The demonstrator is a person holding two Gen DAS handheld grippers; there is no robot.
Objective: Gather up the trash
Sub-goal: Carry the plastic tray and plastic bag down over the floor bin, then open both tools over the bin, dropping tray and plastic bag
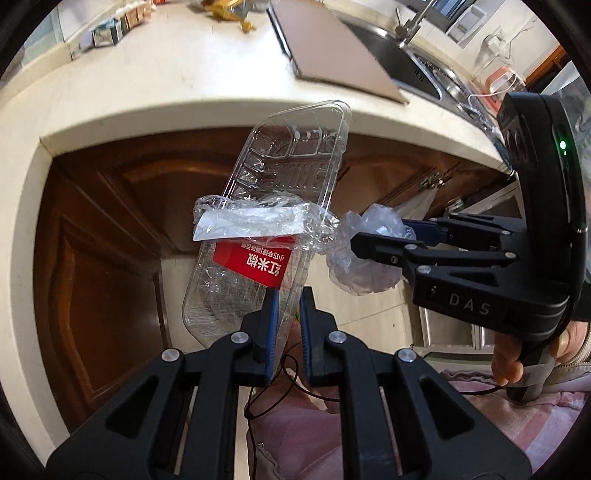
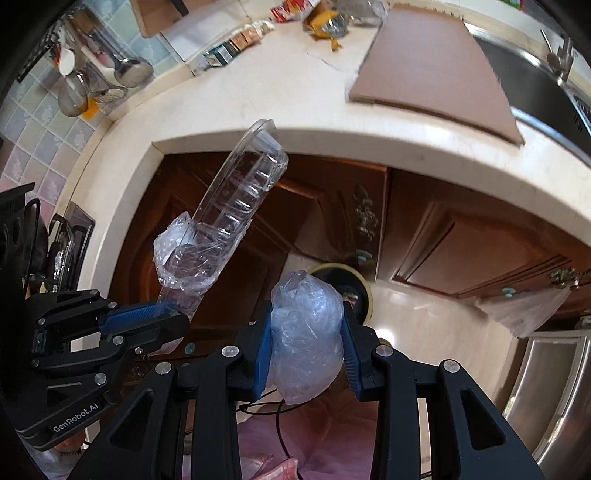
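Observation:
My left gripper (image 1: 287, 295) is shut on the rim of a clear plastic food tray (image 1: 284, 177) with a red label and crumpled film on it. The tray stands up in front of the counter edge. It also shows in the right wrist view (image 2: 236, 199), held by the left gripper (image 2: 173, 310). My right gripper (image 2: 306, 325) is shut on a crumpled ball of clear plastic wrap (image 2: 306, 332). In the left wrist view the right gripper (image 1: 360, 238) holds the wrap ball (image 1: 365, 254) just right of the tray.
A cream countertop (image 1: 166, 85) with a brown board (image 1: 332, 48) and a steel sink (image 1: 406, 62) lies ahead. More wrappers (image 2: 325, 22) lie at the counter's back. Dark wood cabinet doors (image 2: 461, 240) are below. A round bin (image 2: 364, 286) stands on the floor.

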